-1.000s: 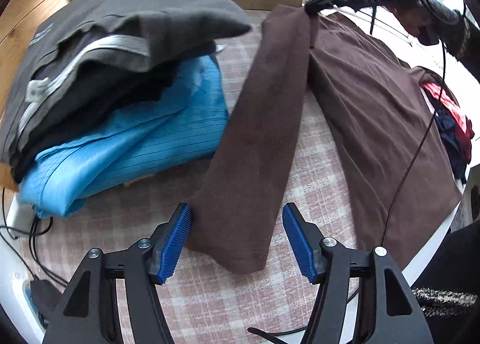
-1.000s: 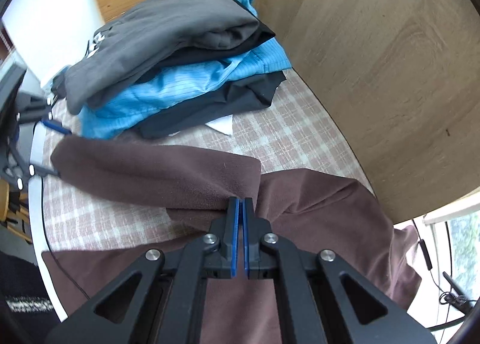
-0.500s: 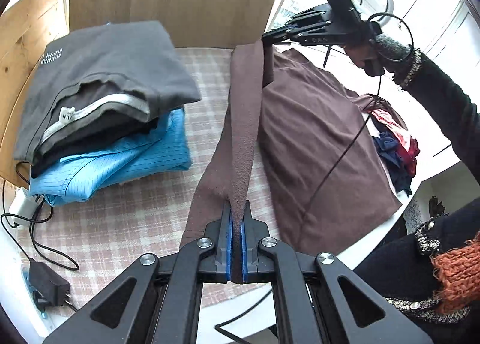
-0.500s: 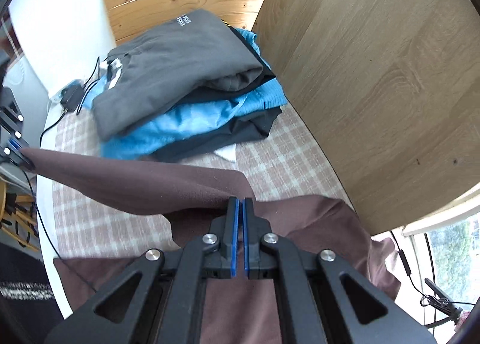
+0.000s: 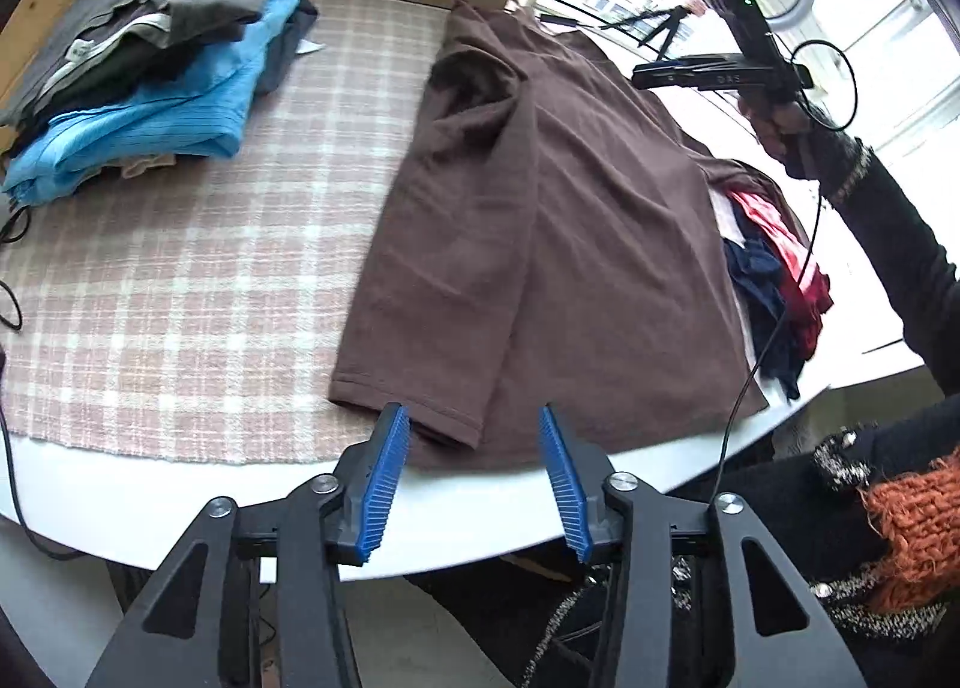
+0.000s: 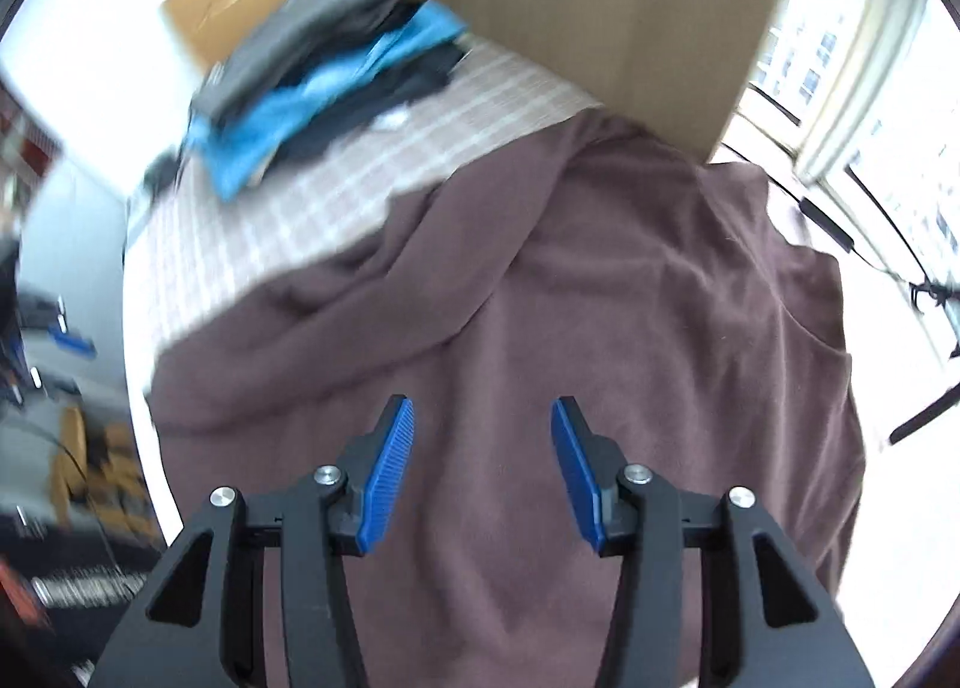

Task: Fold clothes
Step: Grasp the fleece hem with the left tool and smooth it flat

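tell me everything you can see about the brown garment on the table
The brown garment is a soft, matte knit, lying spread across a checked cloth on the white table. One side panel is folded over onto the body, leaving a long crease and wrinkles near the top. Its hemmed bottom edge reaches the table's near edge. Its far side lies over red and navy clothes. Both the left gripper and right gripper are open, holding nothing.

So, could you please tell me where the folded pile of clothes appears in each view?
Left wrist: folded pile at upper left, beside the brown garment.
Right wrist: folded pile, blurred, upper left, beyond the garment.
Shared landmark: checked cloth.
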